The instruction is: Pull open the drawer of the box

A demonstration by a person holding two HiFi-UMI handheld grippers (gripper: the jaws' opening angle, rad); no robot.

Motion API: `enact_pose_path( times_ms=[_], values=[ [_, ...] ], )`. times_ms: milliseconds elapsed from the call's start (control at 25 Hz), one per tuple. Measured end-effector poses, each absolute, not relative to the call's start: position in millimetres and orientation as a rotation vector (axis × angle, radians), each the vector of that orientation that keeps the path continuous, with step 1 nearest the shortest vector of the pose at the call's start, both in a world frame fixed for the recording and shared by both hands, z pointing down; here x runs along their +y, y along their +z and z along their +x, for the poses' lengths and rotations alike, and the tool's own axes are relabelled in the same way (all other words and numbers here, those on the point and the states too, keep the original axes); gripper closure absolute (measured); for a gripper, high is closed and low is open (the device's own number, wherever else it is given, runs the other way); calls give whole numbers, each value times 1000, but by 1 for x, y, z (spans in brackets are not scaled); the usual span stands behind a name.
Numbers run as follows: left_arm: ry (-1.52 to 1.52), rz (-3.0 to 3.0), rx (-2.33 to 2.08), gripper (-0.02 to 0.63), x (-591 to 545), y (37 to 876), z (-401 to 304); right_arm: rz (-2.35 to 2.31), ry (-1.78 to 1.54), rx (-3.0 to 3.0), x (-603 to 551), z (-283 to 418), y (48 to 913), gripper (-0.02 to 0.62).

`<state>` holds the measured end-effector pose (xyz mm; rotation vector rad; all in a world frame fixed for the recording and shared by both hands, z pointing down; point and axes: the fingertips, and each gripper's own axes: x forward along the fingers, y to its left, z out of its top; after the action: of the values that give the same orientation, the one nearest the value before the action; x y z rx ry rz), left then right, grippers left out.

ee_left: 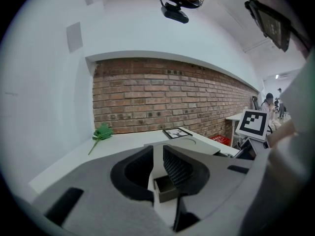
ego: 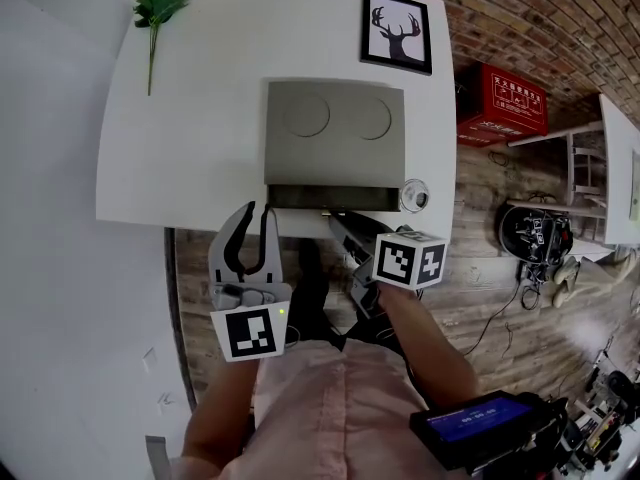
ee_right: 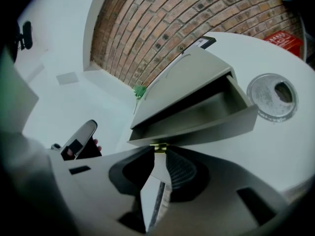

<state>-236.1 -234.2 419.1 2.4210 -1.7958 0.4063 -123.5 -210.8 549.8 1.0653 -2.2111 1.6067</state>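
Low in the frame's centre, the right gripper [ee_right: 158, 151] has its fingers [ee_right: 182, 173] pinching the brass knob [ee_right: 158, 146] of the box's [ego: 335, 133] part-open drawer [ee_right: 211, 117]. The left gripper [ee_left: 158, 149] hangs off the bench [ego: 200, 118] edge, fingers slightly spread and empty.

bare table [ego: 200, 118] left of box [ego: 335, 133]; round dish [ego: 415, 195] right of drawer [ego: 300, 198]
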Motion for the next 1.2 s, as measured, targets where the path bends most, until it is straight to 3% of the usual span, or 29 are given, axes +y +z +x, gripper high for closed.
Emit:
enact_pose_path(
  times_ms=[1200],
  values=[
    [411,2423,-1843,537,-197,400,-235,1027,1615,-2220,-162,-126,551,522]
  ],
)
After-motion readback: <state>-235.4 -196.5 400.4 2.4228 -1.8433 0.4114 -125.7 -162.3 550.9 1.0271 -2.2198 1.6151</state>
